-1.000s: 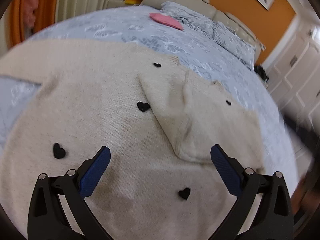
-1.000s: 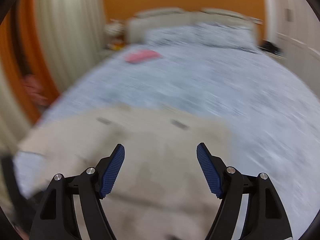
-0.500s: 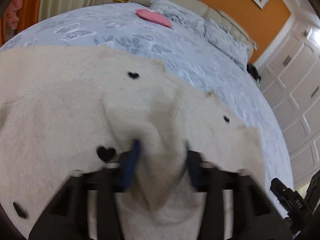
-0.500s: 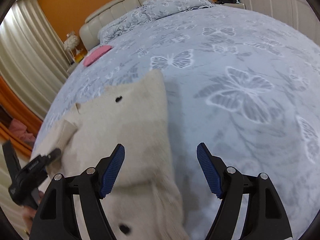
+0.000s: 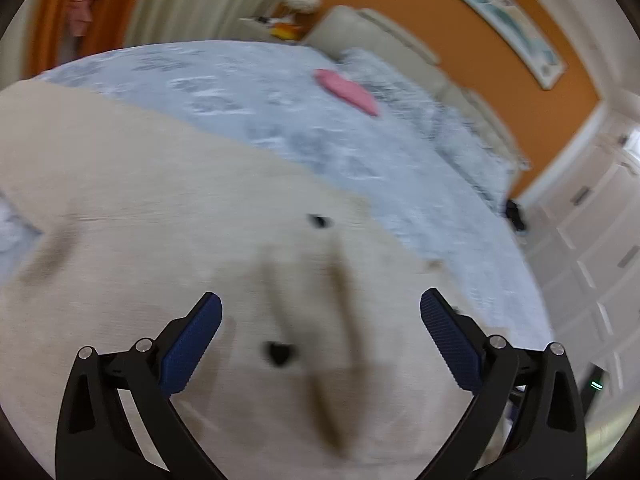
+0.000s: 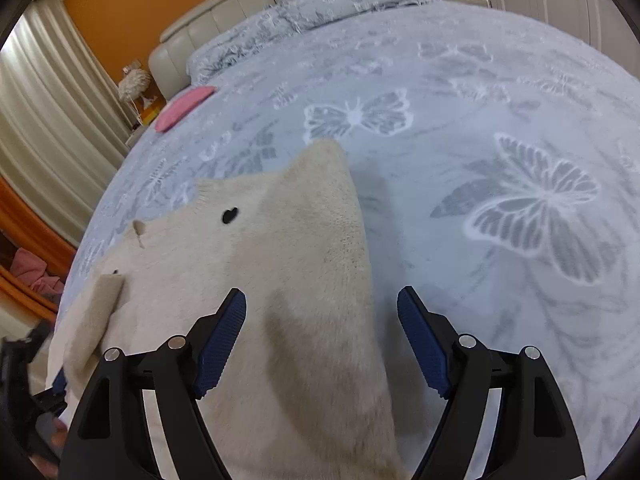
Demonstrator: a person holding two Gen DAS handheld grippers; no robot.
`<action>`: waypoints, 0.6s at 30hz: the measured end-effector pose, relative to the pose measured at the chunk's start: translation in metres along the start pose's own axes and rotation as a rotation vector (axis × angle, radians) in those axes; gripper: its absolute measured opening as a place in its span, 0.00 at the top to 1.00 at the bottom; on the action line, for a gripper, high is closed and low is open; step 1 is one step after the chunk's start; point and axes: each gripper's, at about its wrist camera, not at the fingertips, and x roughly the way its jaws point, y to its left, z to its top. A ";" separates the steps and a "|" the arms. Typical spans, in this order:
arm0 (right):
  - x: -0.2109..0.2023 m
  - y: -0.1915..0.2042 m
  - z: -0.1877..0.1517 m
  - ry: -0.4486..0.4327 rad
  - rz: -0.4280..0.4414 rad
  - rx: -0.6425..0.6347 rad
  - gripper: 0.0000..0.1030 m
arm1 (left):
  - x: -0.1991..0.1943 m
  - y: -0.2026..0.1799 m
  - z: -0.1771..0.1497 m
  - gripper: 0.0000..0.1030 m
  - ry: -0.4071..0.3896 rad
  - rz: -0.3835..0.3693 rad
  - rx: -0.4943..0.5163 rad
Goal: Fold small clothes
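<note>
Two hand-held grippers, left (image 5: 320,344) just reopened and empty, right (image 6: 322,342) spread astride the sweater (image 6: 256,264) sleeve; next, pinch it.

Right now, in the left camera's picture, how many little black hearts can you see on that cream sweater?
2. One black heart lies low down, between the open gripper's fingers; the other sits further up the cream sweater, near its far edge. Blur and folds may hide more.
</note>
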 end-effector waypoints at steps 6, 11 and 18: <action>0.003 -0.006 0.001 -0.012 0.083 0.004 0.85 | 0.044 -0.019 -0.022 0.70 0.150 0.040 0.146; -0.046 -0.008 0.020 -0.180 0.108 0.006 0.91 | 0.021 0.002 -0.006 0.80 0.007 -0.024 -0.008; -0.010 -0.047 0.009 -0.055 -0.019 0.093 0.87 | 0.032 0.029 -0.015 0.57 0.065 -0.031 -0.126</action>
